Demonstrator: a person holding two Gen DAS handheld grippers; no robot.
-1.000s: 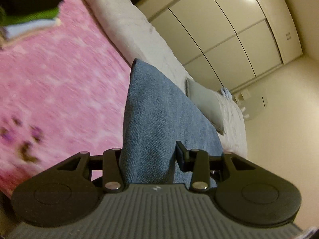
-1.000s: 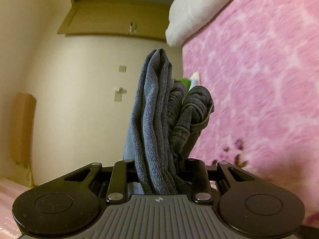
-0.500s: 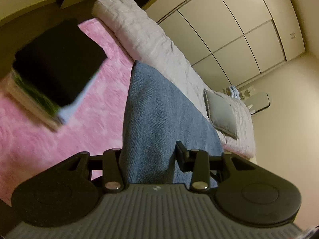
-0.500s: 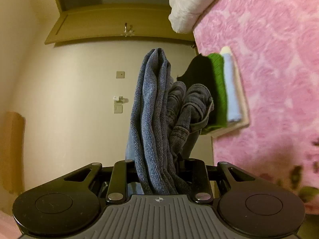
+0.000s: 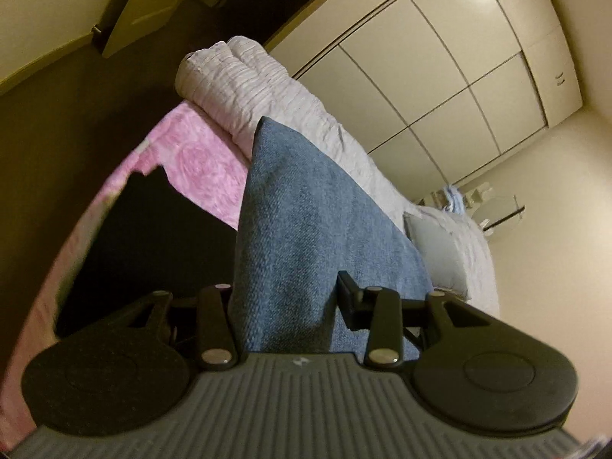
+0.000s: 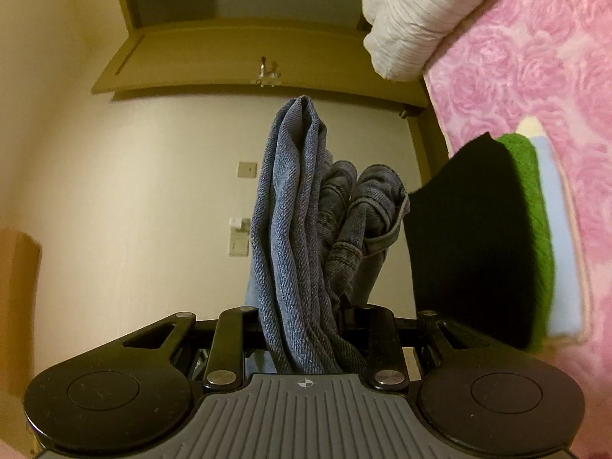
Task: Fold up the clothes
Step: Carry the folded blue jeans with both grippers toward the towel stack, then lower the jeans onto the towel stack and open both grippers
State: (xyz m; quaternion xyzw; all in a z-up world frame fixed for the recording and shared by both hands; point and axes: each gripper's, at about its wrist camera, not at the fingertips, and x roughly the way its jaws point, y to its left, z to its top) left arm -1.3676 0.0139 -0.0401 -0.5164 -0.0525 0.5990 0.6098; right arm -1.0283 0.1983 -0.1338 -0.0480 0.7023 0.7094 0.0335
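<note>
Left gripper [image 5: 285, 306]: jaws pinching the folded blue jeans [image 5: 306, 229], a flat denim panel rising from between them, held up in the air above the bed. Right gripper [image 6: 306, 329]: jaws pinching the same jeans [image 6: 294, 229] at a bunched end, several layers of denim standing up from the grip, with a hem or waistband roll curling toward the right. The bed carries a pink rose-patterned blanket [image 6: 535, 57] and a white quilt [image 6: 413, 11] rolled along its far edge. A stack of folded clothes [image 6: 478, 237] lies on the pink blanket near the bed's edge: black piece on top, then green, pale blue and cream beneath. The left view shows the black piece [image 5: 153, 237] just beside the held jeans, and a grey pillow [image 5: 440, 252] on the quilt behind them.
</note>
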